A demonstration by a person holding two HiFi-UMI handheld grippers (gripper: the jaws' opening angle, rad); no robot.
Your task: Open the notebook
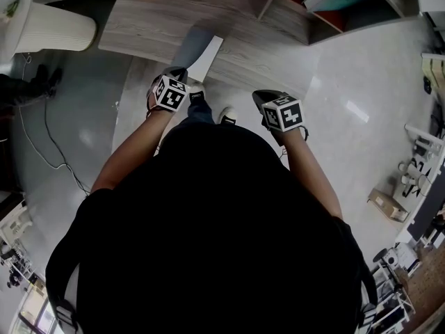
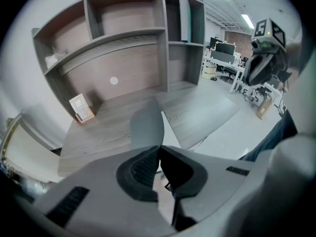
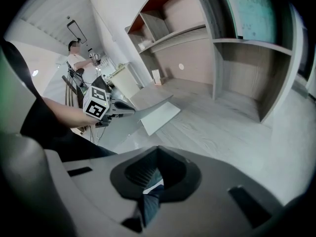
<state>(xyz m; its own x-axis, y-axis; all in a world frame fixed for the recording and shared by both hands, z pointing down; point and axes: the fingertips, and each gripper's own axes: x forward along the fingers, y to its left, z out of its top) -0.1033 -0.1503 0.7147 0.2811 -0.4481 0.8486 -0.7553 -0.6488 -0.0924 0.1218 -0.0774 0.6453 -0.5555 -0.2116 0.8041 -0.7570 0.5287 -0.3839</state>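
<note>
The thin notebook with a grey cover and white pages (image 1: 206, 60) lies at the front edge of the pale wood-grain desk (image 1: 153, 26), in the upper middle of the head view. The left gripper (image 2: 159, 146) has its jaws clamped on the grey cover (image 2: 147, 125), which stands raised off the white page (image 2: 171, 135). At the lower centre of its own view, the right gripper (image 3: 157, 151) has its jaws together with nothing between them, over the pale floor (image 3: 123, 179).

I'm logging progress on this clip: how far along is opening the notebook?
Done: the left gripper is shut on the grey cover of the notebook. In hand: the cover stands lifted partway, baring a white page, with the notebook near the edge of the desk. Left: swing the cover fully over and let go. The right gripper is shut, empty and clear of the notebook.
</note>
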